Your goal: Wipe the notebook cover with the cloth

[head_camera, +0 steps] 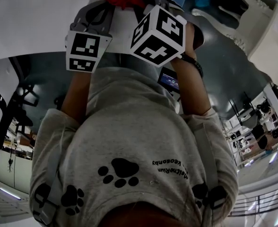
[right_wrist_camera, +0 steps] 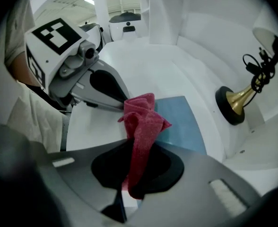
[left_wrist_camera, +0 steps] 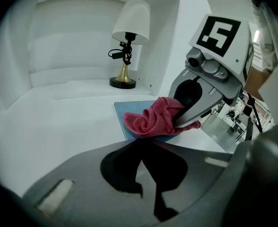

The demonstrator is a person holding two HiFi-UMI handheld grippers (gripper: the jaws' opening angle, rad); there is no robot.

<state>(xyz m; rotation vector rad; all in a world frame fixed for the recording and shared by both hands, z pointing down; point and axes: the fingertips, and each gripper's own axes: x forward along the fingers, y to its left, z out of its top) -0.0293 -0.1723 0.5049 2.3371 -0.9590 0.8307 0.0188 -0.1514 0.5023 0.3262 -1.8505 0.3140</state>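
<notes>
Your right gripper (right_wrist_camera: 135, 155) has its jaws clamped on the red cloth (right_wrist_camera: 141, 117); the bunched end sits on the blue notebook (right_wrist_camera: 181, 119). Your left gripper (left_wrist_camera: 140, 143) has its jaws together, tips at the cloth's near edge; can't tell if they pinch it. Notebook lies flat on the white table (left_wrist_camera: 58, 122), cover up. In the right gripper view its long axis runs away from the jaws, and the far short edge looks parallel to the back wall (left_wrist_camera: 68, 41). There's open table on the side away from the lamp (left_wrist_camera: 123, 82), which stands near the far corner, not touching. The marker cube (left_wrist_camera: 221, 32) shows only a square code. Shirt (head_camera: 129, 126) print is upside down and too small to read
</notes>
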